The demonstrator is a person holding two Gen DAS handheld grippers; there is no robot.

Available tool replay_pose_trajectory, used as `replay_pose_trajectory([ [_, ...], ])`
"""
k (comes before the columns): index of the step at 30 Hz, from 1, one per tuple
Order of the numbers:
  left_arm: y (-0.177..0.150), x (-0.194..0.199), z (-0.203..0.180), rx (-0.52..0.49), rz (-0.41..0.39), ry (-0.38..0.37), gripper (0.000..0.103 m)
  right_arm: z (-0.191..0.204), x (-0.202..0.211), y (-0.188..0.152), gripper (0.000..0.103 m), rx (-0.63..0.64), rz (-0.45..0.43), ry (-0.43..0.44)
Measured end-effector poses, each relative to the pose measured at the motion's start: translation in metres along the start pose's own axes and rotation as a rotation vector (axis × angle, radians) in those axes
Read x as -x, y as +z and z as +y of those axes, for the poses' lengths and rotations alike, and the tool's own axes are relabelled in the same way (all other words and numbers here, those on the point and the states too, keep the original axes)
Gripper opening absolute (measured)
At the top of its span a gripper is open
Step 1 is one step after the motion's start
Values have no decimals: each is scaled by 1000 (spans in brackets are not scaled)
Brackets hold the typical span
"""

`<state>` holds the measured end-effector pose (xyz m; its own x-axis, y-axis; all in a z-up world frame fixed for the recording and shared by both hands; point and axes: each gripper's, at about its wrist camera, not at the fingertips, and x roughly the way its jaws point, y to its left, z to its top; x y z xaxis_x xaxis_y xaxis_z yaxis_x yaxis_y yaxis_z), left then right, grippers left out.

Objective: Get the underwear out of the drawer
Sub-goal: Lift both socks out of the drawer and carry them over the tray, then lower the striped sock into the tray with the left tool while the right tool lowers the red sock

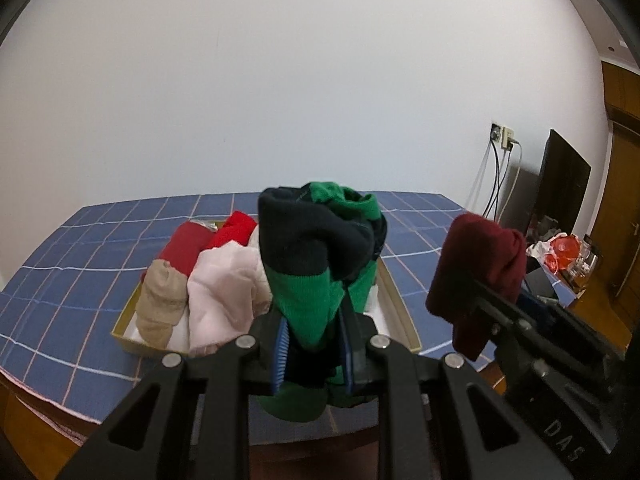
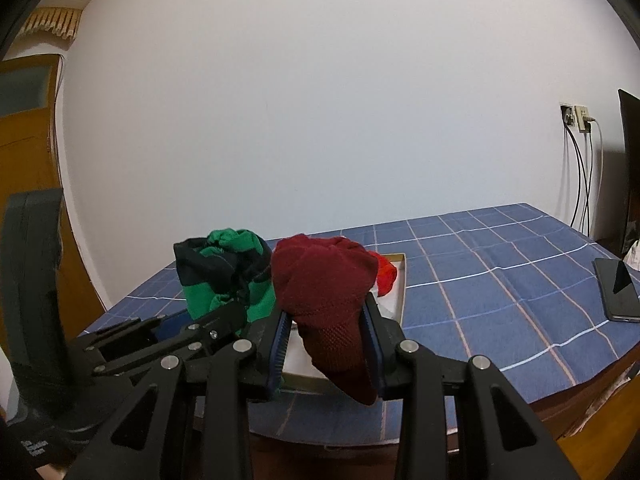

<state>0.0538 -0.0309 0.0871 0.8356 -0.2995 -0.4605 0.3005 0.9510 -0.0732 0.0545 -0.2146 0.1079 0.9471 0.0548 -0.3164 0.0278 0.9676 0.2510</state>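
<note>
My left tool (image 1: 314, 344) pinches a green-navy bundle (image 1: 320, 248), my right tool (image 2: 326, 344) a maroon bundle (image 2: 324, 280), both lifted clear. Ahead, below, the drawer (image 1: 400, 304) holds several more.

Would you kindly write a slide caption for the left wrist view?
Left tongs grip a green-and-navy garment above the clothes-filled drawer; right tongs hold a maroon garment.

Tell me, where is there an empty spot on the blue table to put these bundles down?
Bare checked cloth lies between the drawer box and the phone, and more left of the box. The box itself is crowded with red, pink and beige bundles.
</note>
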Motion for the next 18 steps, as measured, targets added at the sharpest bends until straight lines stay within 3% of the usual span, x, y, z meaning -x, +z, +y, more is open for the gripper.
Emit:
replay_pose_trajectory([
  [18,21,-36,7,37,7,-16,20,-6,-19,5,37,-9,21,-30],
])
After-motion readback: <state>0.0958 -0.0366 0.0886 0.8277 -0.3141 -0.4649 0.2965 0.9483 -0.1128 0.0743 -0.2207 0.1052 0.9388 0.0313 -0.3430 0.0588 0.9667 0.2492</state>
